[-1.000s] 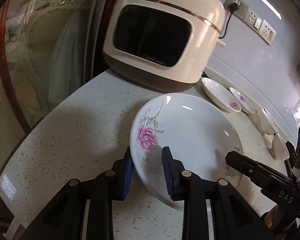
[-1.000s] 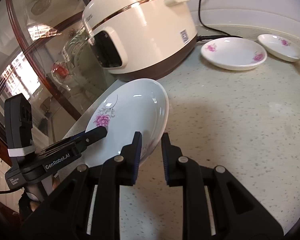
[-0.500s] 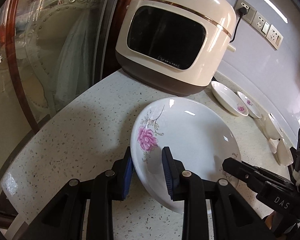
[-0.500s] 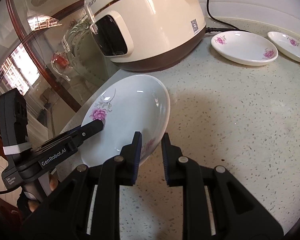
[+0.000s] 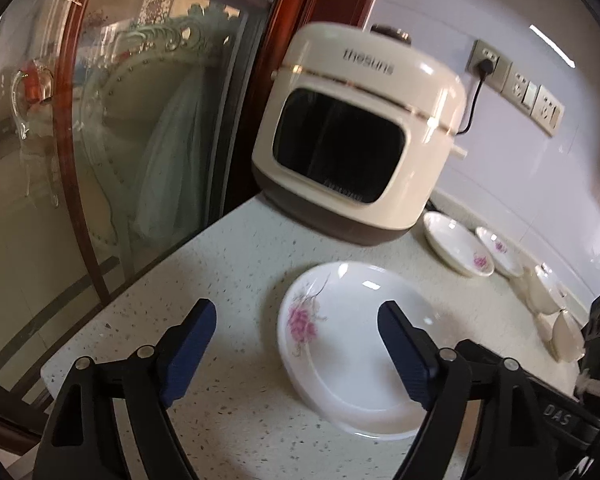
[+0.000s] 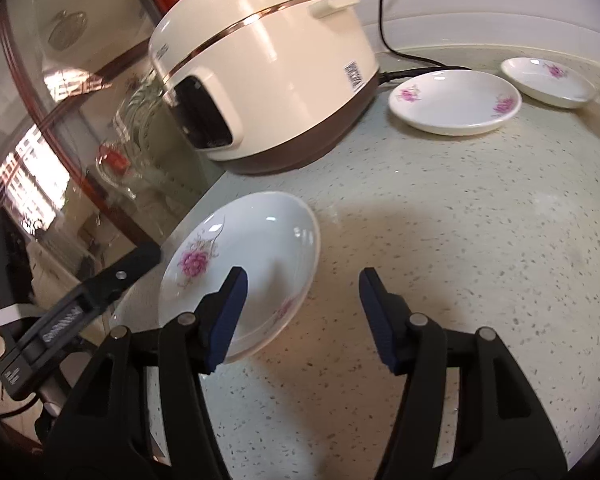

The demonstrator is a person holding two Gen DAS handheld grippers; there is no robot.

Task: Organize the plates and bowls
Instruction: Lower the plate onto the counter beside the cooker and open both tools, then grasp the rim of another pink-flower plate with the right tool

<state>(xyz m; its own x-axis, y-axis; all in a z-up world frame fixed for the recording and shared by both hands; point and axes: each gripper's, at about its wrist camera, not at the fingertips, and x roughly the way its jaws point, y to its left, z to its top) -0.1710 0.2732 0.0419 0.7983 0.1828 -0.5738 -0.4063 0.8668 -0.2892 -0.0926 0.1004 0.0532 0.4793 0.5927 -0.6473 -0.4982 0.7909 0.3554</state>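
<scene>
- The speckled countertop point(image 6: 460, 240) runs from a glass partition point(image 5: 120, 140) to a white wall.
- A cream rice cooker point(image 5: 360, 140) stands at the back, plugged into the wall sockets point(image 5: 516, 88).
- The big floral plate point(image 5: 352, 344) lies flat on the counter near its curved corner, in front of the cooker, free of both tools.
- Two smaller floral plates point(image 6: 456, 102) sit side by side to the right of the cooker, with pale bowls point(image 5: 548, 300) beyond them.
- The left gripper point(image 5: 300, 348) has just been opening; its jaws stand wide, the plate's rim between them untouched.
- The right gripper point(image 6: 302, 312) has just been opening too, its jaws apart at the plate's near edge, gripping nothing.
</scene>
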